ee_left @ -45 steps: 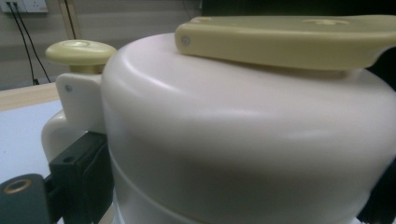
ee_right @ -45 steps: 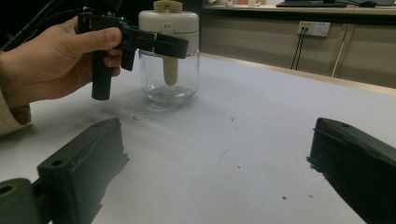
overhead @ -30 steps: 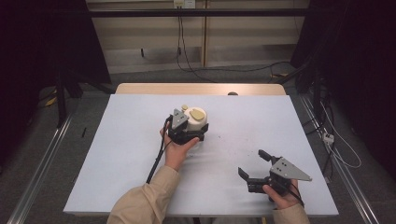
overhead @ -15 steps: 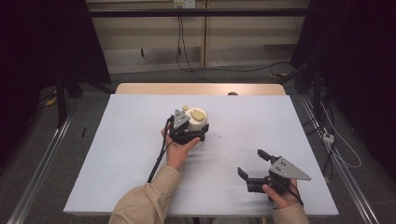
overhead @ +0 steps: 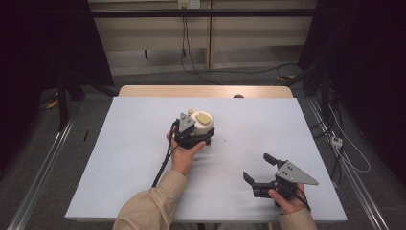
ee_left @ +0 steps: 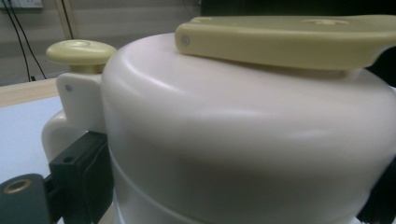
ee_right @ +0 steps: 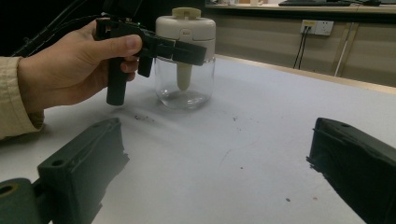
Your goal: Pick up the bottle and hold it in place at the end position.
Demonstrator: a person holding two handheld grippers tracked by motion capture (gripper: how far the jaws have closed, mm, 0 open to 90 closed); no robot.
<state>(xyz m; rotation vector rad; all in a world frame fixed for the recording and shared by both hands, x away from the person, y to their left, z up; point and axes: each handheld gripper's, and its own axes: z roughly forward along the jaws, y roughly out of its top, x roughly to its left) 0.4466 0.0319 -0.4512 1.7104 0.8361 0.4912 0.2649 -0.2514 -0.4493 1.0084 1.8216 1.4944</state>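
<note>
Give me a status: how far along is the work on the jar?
Done: the left tool is closed around the cream lid of the glass jar, which stands upright on the table. In hand: that grip on the lid. Left: the lid is still seated and the jar hasn't been lifted. The right tool sits open near the table's front edge, holding nothing, so whatever it's meant to do hasn't started.

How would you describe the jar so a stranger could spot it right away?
On the white table, look near the middle, where the left gripper closes around it. The jar has a clear glass body, a cream lid and a pale yellow knob; nothing else stands on the table.
</note>
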